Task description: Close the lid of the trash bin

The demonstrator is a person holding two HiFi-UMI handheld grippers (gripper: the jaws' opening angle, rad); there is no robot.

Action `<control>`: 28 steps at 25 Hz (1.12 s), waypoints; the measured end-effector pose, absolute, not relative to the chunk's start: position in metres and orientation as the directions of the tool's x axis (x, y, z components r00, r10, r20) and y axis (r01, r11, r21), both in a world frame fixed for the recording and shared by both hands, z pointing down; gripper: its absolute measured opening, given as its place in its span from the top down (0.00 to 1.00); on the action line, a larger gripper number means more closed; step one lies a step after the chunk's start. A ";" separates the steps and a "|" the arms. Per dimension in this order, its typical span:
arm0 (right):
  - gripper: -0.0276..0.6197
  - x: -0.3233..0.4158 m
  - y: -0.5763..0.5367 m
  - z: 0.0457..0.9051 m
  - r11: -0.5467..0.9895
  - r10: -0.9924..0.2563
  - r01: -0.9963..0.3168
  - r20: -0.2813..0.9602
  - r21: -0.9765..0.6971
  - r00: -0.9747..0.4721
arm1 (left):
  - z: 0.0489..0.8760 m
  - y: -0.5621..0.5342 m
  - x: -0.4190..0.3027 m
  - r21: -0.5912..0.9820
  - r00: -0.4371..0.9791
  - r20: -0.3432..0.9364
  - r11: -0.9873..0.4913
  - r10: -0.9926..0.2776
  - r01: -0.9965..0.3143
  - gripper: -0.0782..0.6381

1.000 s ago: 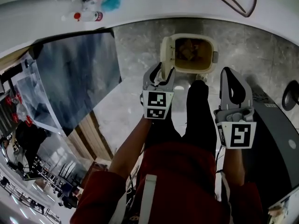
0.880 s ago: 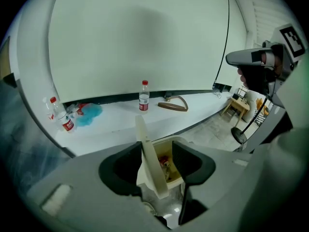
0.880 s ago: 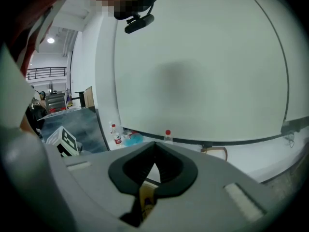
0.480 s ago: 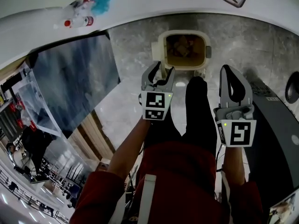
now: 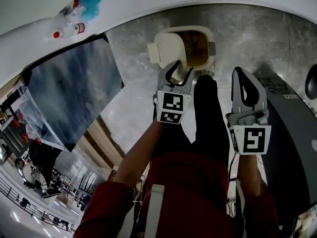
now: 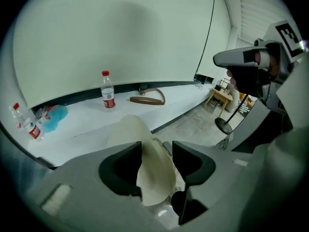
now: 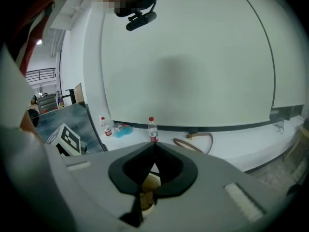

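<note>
The cream trash bin (image 5: 210, 47) stands on the grey floor ahead of my feet, with brown rubbish in it. Its lid (image 5: 167, 51) leans half over the opening from the left side. My left gripper (image 5: 177, 74) reaches to that lid. In the left gripper view, the lid (image 6: 150, 170) fills the gap between the jaws of the left gripper (image 6: 157, 151), which are shut on its edge. My right gripper (image 5: 243, 79) hangs to the right of the bin, apart from it, shut with nothing in it (image 7: 154, 146). Part of the bin (image 7: 147, 187) shows under its jaws.
A white ledge (image 6: 87, 124) runs behind the bin with water bottles (image 6: 108, 91), a blue object (image 6: 55, 114) and a brown loop (image 6: 147, 98) on it. A dark glossy panel (image 5: 74, 88) stands at the left. A grey machine (image 5: 292, 128) is at the right.
The lid has swung from upright at the bin's left side to tilted over the opening, with my left gripper moving along with it. The right gripper has stayed in place.
</note>
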State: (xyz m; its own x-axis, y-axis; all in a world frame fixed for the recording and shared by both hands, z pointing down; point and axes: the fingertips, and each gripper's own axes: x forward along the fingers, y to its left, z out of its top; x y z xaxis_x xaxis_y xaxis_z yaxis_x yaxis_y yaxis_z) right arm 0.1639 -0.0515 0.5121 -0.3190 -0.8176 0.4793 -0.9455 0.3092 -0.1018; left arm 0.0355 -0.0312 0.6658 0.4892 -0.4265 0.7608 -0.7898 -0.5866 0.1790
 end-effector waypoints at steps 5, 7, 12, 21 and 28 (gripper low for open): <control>0.96 0.180 -0.052 0.528 0.303 -0.814 -0.947 0.489 -0.105 -0.314 | 0.687 -0.029 0.068 0.219 0.518 0.767 -0.605 -0.378 -0.766 0.60; 0.96 0.182 -0.053 0.534 0.282 -0.807 -0.951 0.504 -0.129 -0.308 | 0.695 -0.027 0.078 0.241 0.531 0.769 -0.609 -0.356 -0.756 0.60; 0.96 0.189 -0.053 0.554 0.287 -0.792 -0.948 0.523 -0.139 -0.316 | 0.723 -0.024 0.101 0.265 0.562 0.766 -0.643 -0.312 -0.719 0.60; 0.96 0.205 -0.036 0.595 0.277 -0.755 -0.949 0.576 -0.152 -0.313 | 0.770 -0.017 0.129 0.288 0.561 0.793 -0.665 -0.238 -0.689 0.60; 0.96 0.208 -0.033 0.619 0.253 -0.738 -0.950 0.599 -0.180 -0.310 | 0.800 -0.015 0.138 0.288 0.558 0.806 -0.692 -0.198 -0.662 0.60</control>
State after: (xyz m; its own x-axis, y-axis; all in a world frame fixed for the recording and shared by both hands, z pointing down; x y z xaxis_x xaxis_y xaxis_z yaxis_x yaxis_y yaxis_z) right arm 0.2080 -0.0325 0.6189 -0.3104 -0.7380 0.5992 -0.9504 0.2534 -0.1801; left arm 0.1378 -0.0153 0.8000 0.5576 -0.1979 0.8062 -0.6620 -0.6919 0.2880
